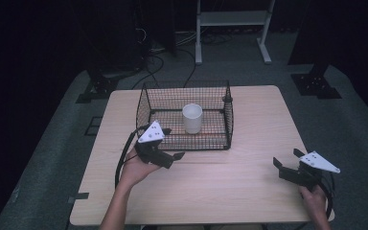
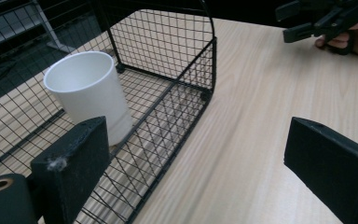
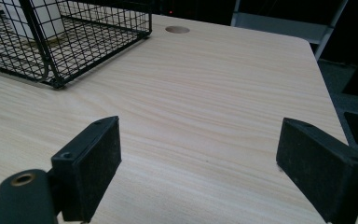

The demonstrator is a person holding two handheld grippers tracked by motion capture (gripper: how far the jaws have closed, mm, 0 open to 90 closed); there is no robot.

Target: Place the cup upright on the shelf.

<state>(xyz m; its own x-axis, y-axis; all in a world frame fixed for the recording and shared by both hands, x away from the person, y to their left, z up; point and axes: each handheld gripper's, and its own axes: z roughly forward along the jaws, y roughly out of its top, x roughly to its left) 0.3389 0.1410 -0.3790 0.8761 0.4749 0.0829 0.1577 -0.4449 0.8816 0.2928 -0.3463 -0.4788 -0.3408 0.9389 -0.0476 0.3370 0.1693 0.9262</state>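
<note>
A black wire basket stands on the wooden table, toward the back. Inside it a white cup stands upright. My left gripper hovers at the basket's front left corner, open. In the left gripper view its jaws stand wide, with the basket's wall running between them untouched and the cup ahead on the left. My right gripper is open near the table's right front, and its gripper view has bare wood between the jaws.
A round hole marks the tabletop beyond the basket. A white shelf frame, dark stand bases and cables sit on the floor behind. The right hand's gripper appears far off in the left gripper view.
</note>
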